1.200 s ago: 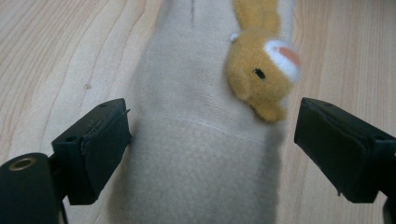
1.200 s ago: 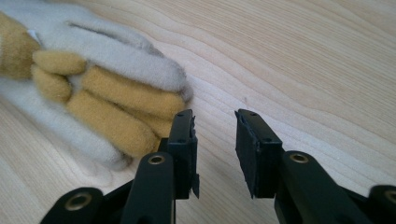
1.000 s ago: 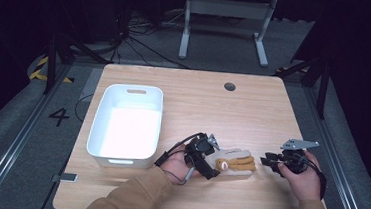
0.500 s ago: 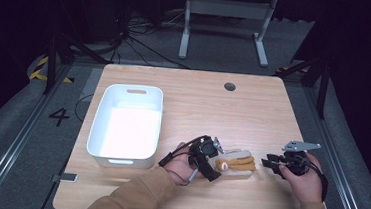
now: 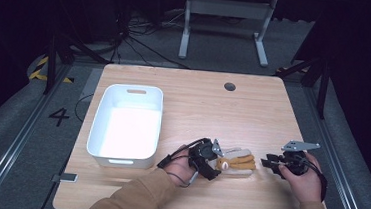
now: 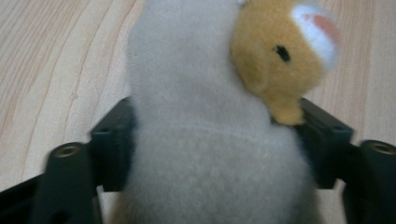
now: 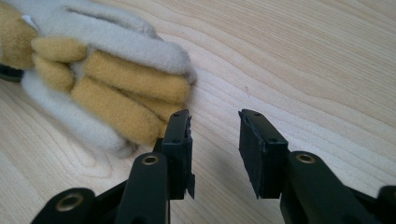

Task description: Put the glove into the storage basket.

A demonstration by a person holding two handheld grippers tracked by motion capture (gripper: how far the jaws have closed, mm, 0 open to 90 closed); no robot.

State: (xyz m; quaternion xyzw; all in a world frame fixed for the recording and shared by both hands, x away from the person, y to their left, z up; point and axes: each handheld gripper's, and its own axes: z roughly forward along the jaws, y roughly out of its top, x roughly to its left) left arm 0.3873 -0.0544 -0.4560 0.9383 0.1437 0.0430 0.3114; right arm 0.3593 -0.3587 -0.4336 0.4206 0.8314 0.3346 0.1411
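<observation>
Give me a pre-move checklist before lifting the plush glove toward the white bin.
1. Left tool on the plush glove: ok, its jaws have just been closing and now press both sides of the cuff.
2. Grip depth: ok, cuff sits well between the jaws.
3. Right tool clear of the glove: cannot tell, open with nothing between the jaws, one jaw very close to the finger tips.
4. White bin has room: ok, nothing visible in it.
5. Path across the table: ok.

Left gripper view: the plush glove (image 6: 205, 140) is blurred and cut off by the top and bottom edges. Right gripper view: its cuff end leaves the frame at upper left.
</observation>
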